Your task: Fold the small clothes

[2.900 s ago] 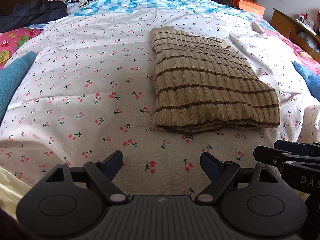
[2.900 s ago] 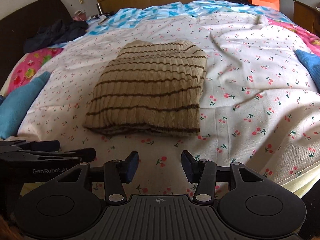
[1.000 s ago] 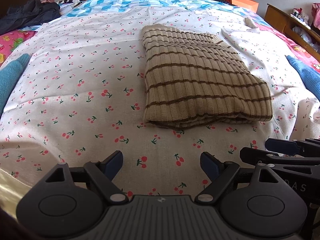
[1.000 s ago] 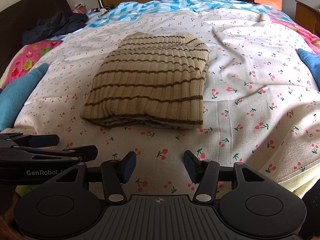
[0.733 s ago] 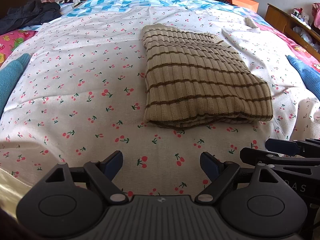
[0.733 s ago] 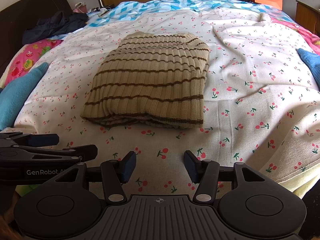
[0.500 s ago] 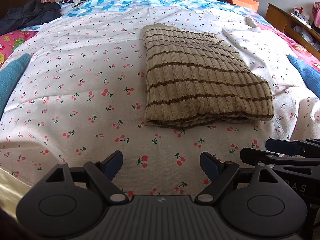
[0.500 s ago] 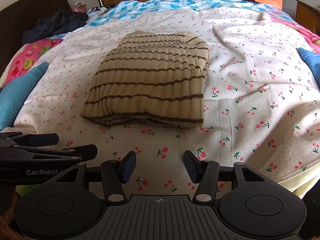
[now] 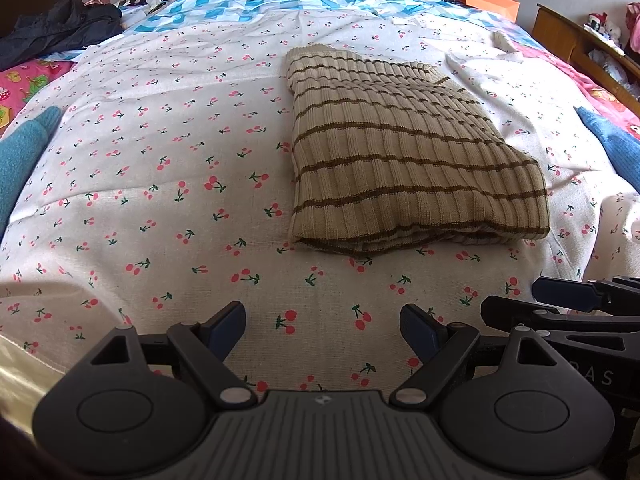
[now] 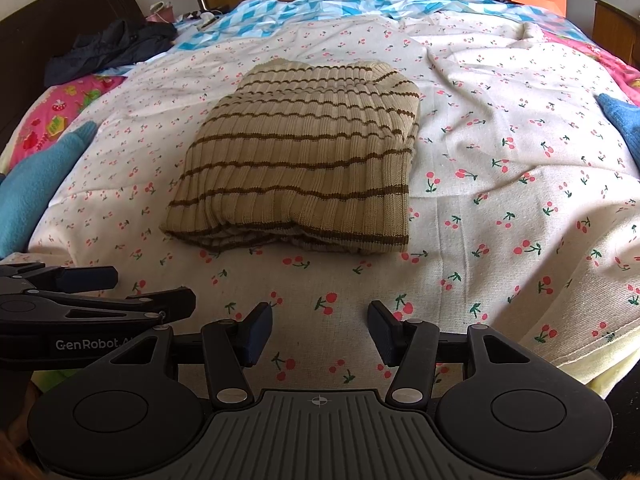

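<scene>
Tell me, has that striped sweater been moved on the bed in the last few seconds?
No. The striped sweater lies folded on the same cherries of the cherry-print sheet; only the cameras shifted slightly. Both grippers hang open, off it.

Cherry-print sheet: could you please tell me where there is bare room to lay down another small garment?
Widest free patch: left of the folded striped sweater, on the cherry-print sheet, up to the blue cloth. Another lies to its right. The near strip is crowded by the open left hand-held gripper and right hand-held gripper.

Beige brown-striped ribbed sweater [image 9: 404, 160] [image 10: 304, 160], folded into rectangle, flat on bed.
</scene>
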`<state>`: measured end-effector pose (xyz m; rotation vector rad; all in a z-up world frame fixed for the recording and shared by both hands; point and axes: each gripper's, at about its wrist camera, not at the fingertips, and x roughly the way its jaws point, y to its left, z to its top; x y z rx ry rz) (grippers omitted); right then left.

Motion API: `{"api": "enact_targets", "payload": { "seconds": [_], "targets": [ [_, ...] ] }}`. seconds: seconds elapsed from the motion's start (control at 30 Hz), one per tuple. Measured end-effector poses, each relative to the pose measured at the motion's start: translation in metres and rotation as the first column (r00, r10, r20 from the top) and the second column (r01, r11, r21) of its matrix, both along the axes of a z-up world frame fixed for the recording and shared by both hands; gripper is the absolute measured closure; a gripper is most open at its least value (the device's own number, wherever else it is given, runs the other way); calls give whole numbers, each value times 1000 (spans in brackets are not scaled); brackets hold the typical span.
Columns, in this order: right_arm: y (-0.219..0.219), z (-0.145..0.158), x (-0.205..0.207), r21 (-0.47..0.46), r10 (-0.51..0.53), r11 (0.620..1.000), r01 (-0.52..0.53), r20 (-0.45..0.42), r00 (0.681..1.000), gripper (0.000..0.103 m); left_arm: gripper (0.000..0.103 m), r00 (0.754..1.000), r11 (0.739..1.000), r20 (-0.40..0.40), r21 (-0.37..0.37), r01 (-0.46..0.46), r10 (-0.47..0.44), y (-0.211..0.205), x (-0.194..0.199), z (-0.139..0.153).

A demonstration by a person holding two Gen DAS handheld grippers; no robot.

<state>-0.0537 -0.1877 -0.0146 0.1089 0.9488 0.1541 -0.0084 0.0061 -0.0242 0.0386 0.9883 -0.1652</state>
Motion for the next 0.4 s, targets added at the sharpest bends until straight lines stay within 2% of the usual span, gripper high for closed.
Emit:
{"api": "enact_targets", "payload": {
  "seconds": [0.4],
  "targets": [
    [1,-1,0,-2,2,1000,-2,0,1000,50,15,1000,1000,-3,4,-3,3,-1,0,0]
  ]
}}
